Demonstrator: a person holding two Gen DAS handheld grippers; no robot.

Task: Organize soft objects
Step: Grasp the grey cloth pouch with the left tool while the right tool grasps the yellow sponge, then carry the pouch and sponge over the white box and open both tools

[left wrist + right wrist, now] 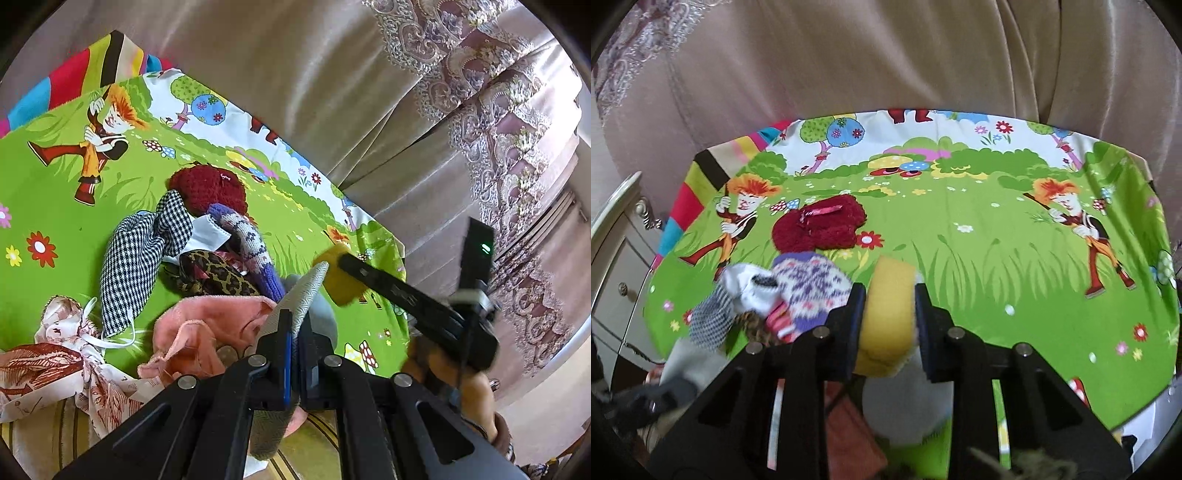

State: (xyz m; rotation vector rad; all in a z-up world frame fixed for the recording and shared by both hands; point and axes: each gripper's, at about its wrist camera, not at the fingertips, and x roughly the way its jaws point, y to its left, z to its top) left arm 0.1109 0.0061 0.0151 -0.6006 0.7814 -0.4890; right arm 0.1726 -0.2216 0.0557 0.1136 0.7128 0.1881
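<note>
Left tongs: my left gripper (293, 347) is clamped tight on a grey herringbone cloth (304, 295), which stands up out of the jaws and hangs down below them.
Right tongs: my right gripper (890, 299) is squeezing a yellow sponge (890, 314), which fills the whole gap between the two fingers.
Same sponge, left view: the yellow sponge (341, 277) sits just past the tip of the grey cloth, to the right of my left fingers, at the end of the right gripper (354, 264).
Pile: ahead and left of both tongs lies a heap of soft things, touching and overlapping.
Far end of pile: a dark red fuzzy piece (820, 225), farthest from my fingers.
Middle of pile: a purple-and-white knitted mitten (809, 284), just left of my right fingers, and a leopard-print cloth (218, 275) beside it.
Left of pile: a black-and-white houndstooth cloth (136, 266).
Nearest my left tongs: a pink towel (207, 325), just left of the fingers.
Surface: all of it rests on a bright green cartoon sheet (997, 258).
Backdrop: a beige curtain (886, 55) hangs beyond the sheet's far edge.
</note>
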